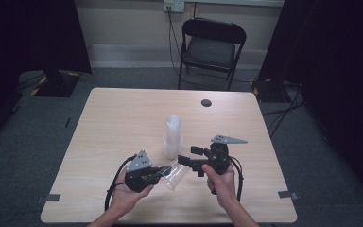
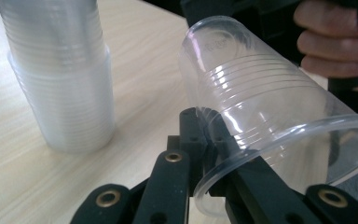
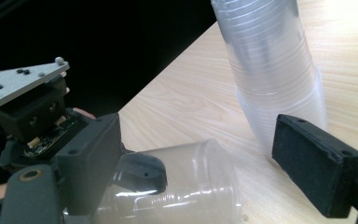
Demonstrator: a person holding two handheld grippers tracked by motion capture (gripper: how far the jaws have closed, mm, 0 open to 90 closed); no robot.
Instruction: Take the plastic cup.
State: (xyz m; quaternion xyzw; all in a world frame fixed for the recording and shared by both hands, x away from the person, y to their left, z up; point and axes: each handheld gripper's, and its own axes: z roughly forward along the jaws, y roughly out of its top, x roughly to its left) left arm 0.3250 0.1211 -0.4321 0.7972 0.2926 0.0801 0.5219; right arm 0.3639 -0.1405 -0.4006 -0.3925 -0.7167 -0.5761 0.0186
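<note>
One clear cup [image 2: 270, 107] pinched in left hand-held gripper [image 2: 209, 140].

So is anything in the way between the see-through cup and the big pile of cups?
Nothing visible is. The left claw holds the single cup by its rim, tipped on its side. The stack of cups stands just beyond it, with bare table between.

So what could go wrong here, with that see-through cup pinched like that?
1. The left tool grips the clear cup only by its thin rim, one jaw inside; the cup could slip out or crack.
2. The tilted cup's base is close to the tall cup stack, which looks easy to knock over.
3. The right tool, jaws open, sits close by; the two could bump.
</note>
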